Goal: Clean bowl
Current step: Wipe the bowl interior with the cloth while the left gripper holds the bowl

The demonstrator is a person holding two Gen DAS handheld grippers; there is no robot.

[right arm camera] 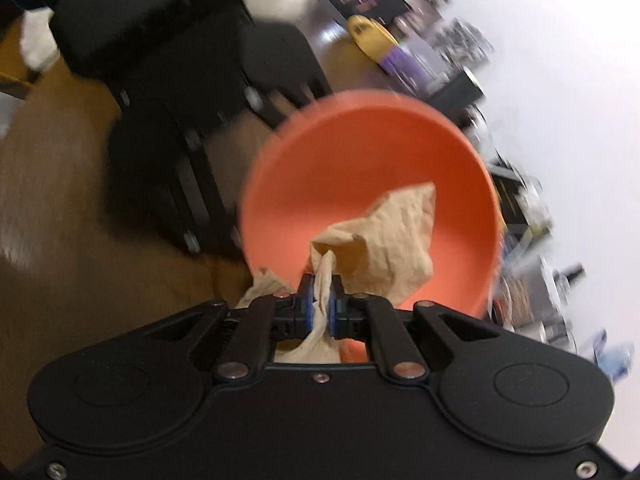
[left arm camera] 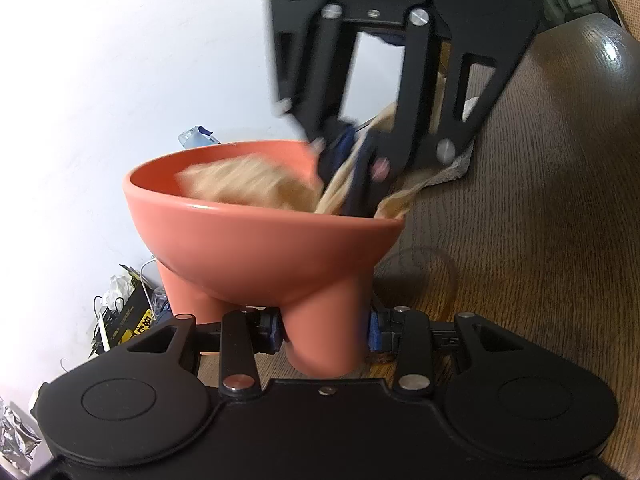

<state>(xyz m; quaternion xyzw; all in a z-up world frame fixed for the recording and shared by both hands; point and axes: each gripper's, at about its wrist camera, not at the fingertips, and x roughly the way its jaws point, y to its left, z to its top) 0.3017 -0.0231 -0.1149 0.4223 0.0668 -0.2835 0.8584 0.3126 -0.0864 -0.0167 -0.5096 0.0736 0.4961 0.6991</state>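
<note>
Bowl [left arm camera: 256,236], coral with stubby legs, held off the wooden table [left arm camera: 540,240]: left gripper [left arm camera: 326,330] clamped on one leg, directly ahead of its pads. Right gripper [right arm camera: 322,300] pinches a beige cloth [right arm camera: 384,240], cloth spilling forward into the bowl interior.

Dark wooden table [left arm camera: 520,240] carries a grey cloth [left arm camera: 456,168] and clutter along the wall.
</note>
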